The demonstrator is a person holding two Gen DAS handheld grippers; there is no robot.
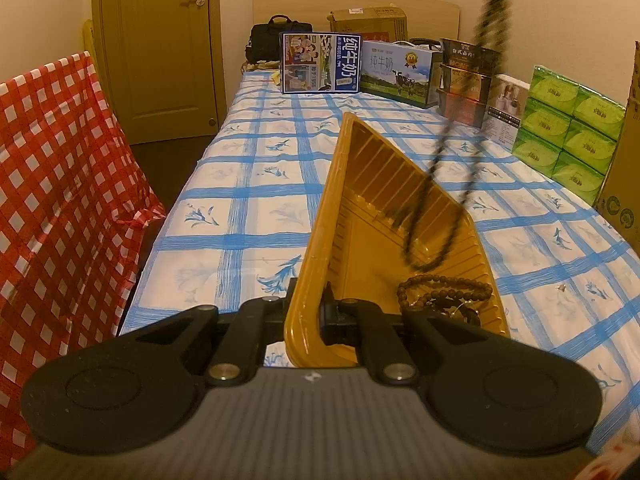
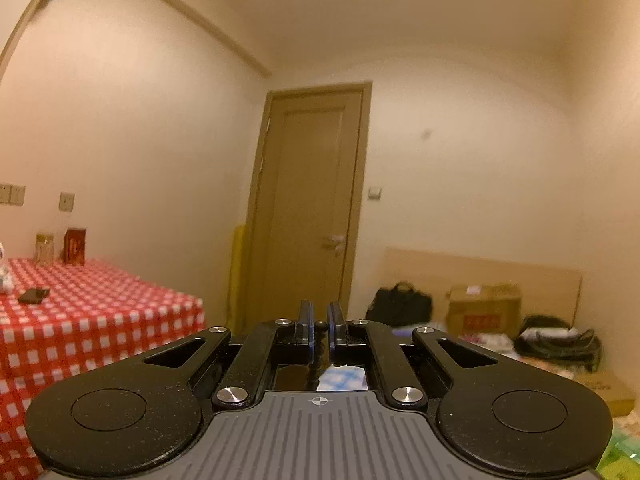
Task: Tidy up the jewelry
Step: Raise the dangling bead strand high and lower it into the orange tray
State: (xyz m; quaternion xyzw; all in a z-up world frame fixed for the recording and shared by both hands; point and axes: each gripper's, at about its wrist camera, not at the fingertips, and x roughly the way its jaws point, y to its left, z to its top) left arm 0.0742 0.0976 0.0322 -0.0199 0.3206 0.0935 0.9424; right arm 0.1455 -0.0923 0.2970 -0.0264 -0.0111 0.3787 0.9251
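In the left wrist view my left gripper (image 1: 310, 310) is shut on the near rim of a yellow plastic tray (image 1: 360, 184), which is tilted up on the blue checked table. Brown bead bracelets (image 1: 444, 292) lie in the tray's near right corner. A long dark bead necklace (image 1: 448, 152) hangs blurred from above, its loop reaching down into the tray. In the right wrist view my right gripper (image 2: 320, 330) is raised, facing the door, and shut on the dark bead necklace (image 2: 318, 344), which hangs down between the fingers.
Milk cartons (image 1: 320, 62), stacked tins (image 1: 466, 80) and green tissue packs (image 1: 568, 124) line the table's far and right edges. A cardboard box (image 1: 624, 152) stands at the right. A red checked table (image 1: 60, 184) stands to the left; a door (image 1: 160, 48) is behind it.
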